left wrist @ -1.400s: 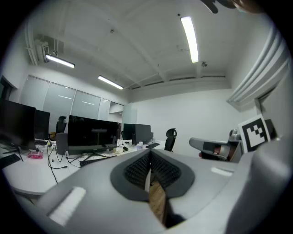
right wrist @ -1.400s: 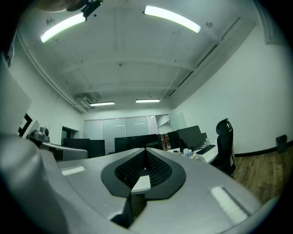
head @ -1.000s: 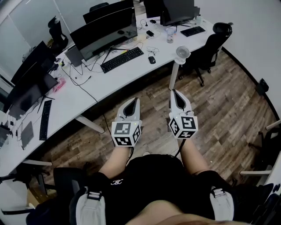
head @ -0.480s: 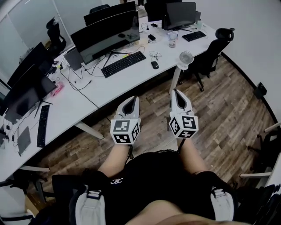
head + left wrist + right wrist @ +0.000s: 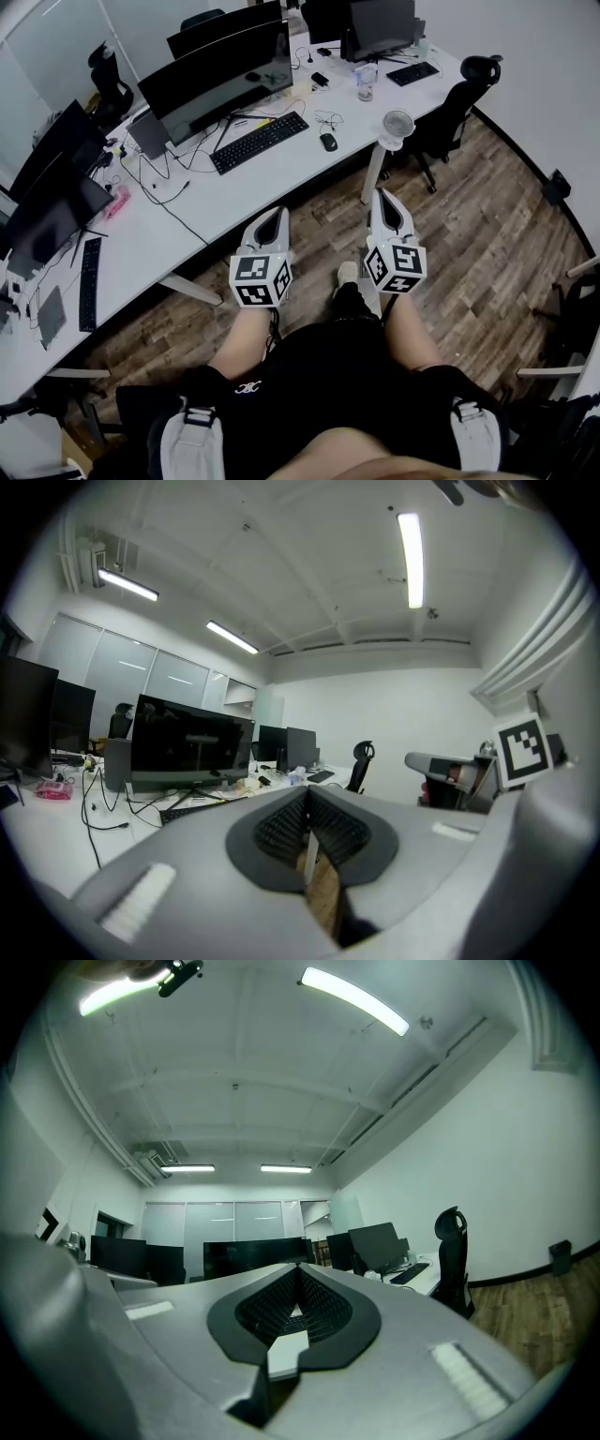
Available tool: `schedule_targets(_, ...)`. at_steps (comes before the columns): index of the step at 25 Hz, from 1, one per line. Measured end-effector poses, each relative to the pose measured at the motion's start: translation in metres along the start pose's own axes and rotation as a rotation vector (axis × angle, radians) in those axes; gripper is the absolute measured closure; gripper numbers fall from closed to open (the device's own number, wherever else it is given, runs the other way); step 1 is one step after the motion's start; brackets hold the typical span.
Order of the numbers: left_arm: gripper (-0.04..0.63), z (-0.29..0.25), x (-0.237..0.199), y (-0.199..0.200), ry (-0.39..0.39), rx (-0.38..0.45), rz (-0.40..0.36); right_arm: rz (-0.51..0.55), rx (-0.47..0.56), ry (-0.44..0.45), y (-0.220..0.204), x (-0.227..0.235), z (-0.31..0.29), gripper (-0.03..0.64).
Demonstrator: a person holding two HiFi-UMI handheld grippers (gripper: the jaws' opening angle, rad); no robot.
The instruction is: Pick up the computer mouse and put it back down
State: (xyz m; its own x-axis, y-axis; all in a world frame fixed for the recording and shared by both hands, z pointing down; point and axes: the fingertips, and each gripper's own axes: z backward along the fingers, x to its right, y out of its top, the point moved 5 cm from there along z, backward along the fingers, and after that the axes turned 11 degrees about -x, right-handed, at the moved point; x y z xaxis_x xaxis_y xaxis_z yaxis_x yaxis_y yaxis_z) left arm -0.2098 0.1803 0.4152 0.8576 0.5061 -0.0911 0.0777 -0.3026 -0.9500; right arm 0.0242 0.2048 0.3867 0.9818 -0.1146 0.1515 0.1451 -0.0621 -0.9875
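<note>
The long white table (image 5: 272,183) curves across the far side of the head view, and the wooden floor (image 5: 469,234) fills the near side. Both tongs hang over the floor, short of the table's edge, pointing roughly toward it. On the table a black keyboard (image 5: 259,142) lies slanted, and the mouse (image 5: 325,142) sits just to its right, apart from it, with a small fan (image 5: 397,124) further right at the edge.

The mouse lies ahead of both tongs, well apart from them and about midway between their lines. Its long axis looks to run away from the person, so either could approach it end-on. The right tongs (image 5: 383,196) seem slightly nearer than the left tongs (image 5: 273,215), though not by much.

Both tongs are closed, pads meeting at the tip, with nothing between them; they must open before any grasp.
</note>
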Motion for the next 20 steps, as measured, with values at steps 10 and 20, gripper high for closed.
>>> schedule_targets(10, 0.540, -0.083, -0.004, 0.034, 0.018, 0.032, -0.071, 0.085, -0.030, 0.035, -0.003, 0.042, -0.089, 0.614)
schedule_targets(20, 0.540, -0.167, -0.027, 0.066, 0.075, -0.004, -0.056, 0.081, -0.024, 0.121, 0.009, 0.073, -0.187, 0.614)
